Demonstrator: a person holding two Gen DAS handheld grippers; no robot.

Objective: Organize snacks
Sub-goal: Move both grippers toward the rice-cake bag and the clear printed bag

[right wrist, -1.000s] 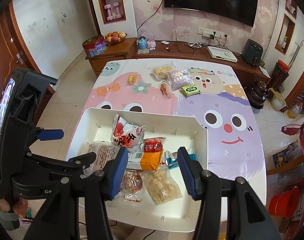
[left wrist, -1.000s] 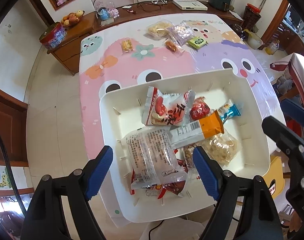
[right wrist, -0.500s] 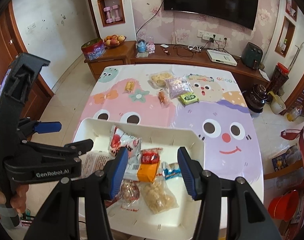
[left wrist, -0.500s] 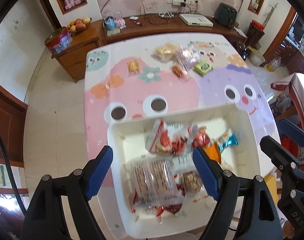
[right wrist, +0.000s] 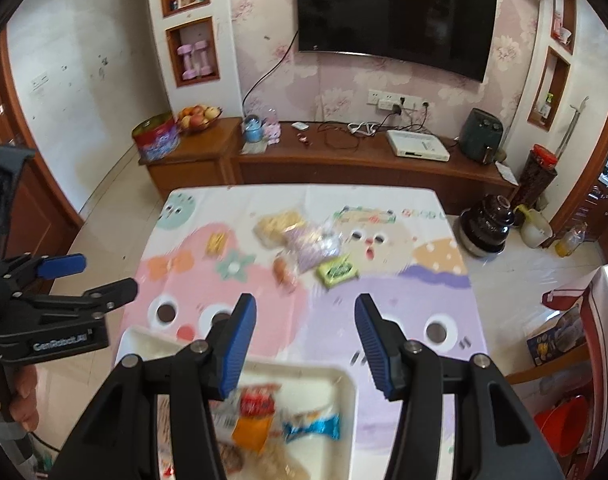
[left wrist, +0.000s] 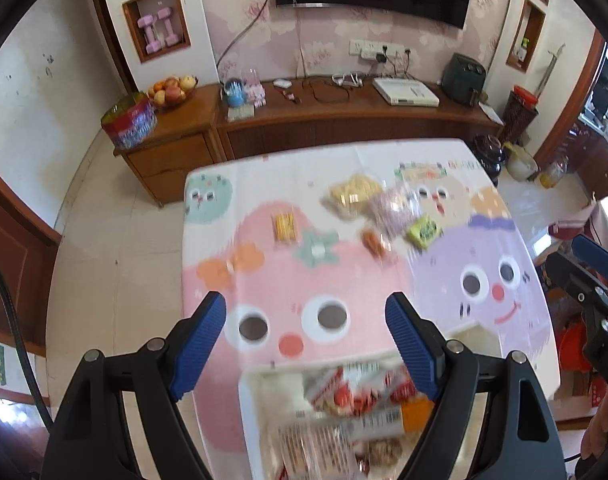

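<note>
Snacks [left wrist: 344, 416] lie piled in the white tray [right wrist: 340, 384] at the near end of the table [left wrist: 264, 280], and more snack packs [right wrist: 300, 240] sit at the far end. Both the left gripper [left wrist: 306, 344] and the right gripper [right wrist: 306, 340] hang wide apart above the table, holding nothing.

Item count, both wrist views

1 white tray [right wrist: 346, 384] with a blurred pile of snack packets, number unclear. 5 loose snacks on the table [left wrist: 264, 280]: yellow bag [left wrist: 354, 194], purple bag [left wrist: 392, 210], green packet [left wrist: 424, 232], orange packet [left wrist: 374, 242], yellow bar [left wrist: 284, 226]. 2 grippers: left [left wrist: 306, 346], right [right wrist: 306, 344], both spread, nothing held.
</note>
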